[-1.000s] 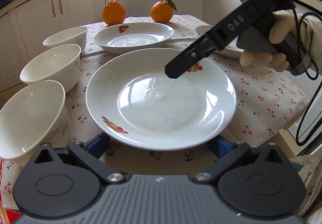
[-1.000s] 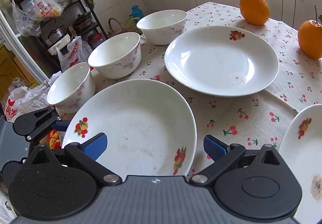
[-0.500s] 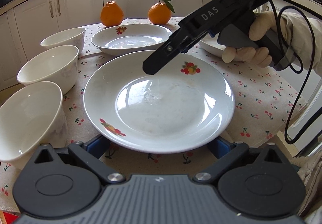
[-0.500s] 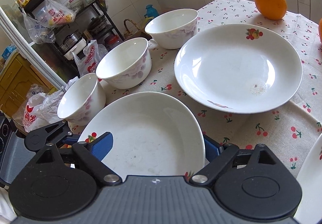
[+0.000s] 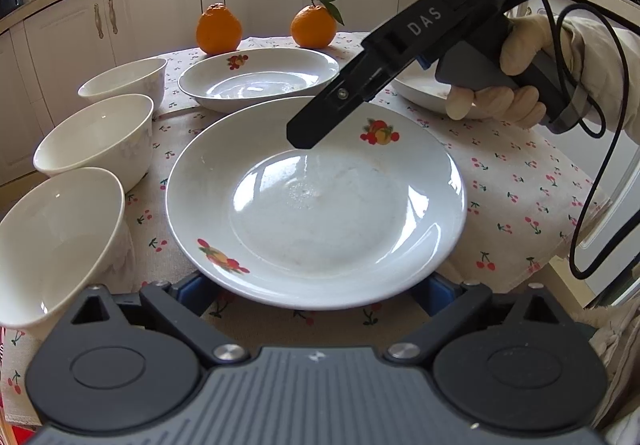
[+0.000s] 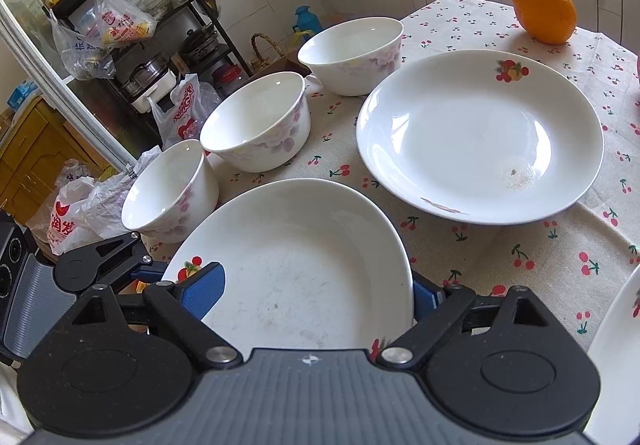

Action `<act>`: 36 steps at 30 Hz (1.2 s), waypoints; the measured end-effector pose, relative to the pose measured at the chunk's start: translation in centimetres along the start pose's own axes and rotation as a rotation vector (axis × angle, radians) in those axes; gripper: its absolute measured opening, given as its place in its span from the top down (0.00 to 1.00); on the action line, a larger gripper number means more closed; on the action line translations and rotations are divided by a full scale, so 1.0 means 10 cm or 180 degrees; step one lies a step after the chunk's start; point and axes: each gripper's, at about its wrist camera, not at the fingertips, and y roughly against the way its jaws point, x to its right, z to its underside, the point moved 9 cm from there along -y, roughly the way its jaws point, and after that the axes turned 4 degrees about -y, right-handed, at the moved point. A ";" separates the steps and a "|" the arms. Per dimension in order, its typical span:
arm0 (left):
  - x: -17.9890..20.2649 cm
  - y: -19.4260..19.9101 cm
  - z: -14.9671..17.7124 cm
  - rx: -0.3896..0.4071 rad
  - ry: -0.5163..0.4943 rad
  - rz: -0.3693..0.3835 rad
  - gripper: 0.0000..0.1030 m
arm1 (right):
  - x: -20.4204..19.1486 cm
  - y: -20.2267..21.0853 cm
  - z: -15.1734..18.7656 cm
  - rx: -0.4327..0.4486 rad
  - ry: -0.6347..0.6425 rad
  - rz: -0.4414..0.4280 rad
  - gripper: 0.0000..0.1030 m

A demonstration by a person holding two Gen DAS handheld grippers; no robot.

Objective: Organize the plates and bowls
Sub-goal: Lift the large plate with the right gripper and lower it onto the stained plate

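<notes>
Pretty much nothing is sorted yet: three bowls (image 5: 96,137) sit in a loose row along the left edge of the bench (image 5: 520,185), none nested, and three plates lie apart, the near plate (image 5: 316,201) in front, a second plate (image 5: 260,79) behind it by the two oranges (image 5: 219,28), and a third plate (image 6: 616,357) off to the right. The left tool (image 5: 316,291) is spread wide with the near plate's front rim between its fingers, not clearly touching. The right tool (image 6: 316,291) hangs over the same plate, also spread, one finger above the rim and the other beside it, so all the stacking is probably still ahead.
</notes>
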 end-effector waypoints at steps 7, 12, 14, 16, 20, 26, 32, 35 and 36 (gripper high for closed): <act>0.04 0.04 -0.07 0.0031 -0.0107 0.0004 0.04 | -0.02 0.10 0.01 0.0043 0.0044 0.0060 0.07; 0.08 0.07 -0.16 0.0043 -0.0177 0.0042 0.04 | 0.00 0.20 0.02 0.0124 0.0018 0.0089 0.07; 0.10 0.07 -0.21 0.0057 -0.0223 0.0059 0.04 | 0.02 0.26 0.02 0.0163 0.0014 0.0125 0.07; 0.12 0.07 -0.28 0.0080 -0.0269 0.0083 0.04 | 0.06 0.34 0.02 0.0221 -0.0007 0.0163 0.07; 0.19 0.02 -0.43 0.0114 -0.0386 0.0150 0.04 | 0.16 0.49 0.02 0.0322 -0.0057 0.0244 0.07; 0.31 -0.11 -0.66 0.0125 -0.0505 0.0325 0.04 | 0.33 0.76 0.05 0.0437 -0.0154 0.0400 0.06; 0.49 -0.25 -0.87 0.0150 -0.0663 0.0503 0.04 | 0.53 1.05 0.10 0.0549 -0.0248 0.0599 0.06; 0.59 -0.34 -0.97 0.0145 -0.0689 0.0625 0.04 | 0.65 1.19 0.15 0.0626 -0.0331 0.0687 0.06; 0.62 -0.38 -1.00 0.0143 -0.0704 0.0656 0.04 | 0.70 1.23 0.16 0.0644 -0.0361 0.0720 0.06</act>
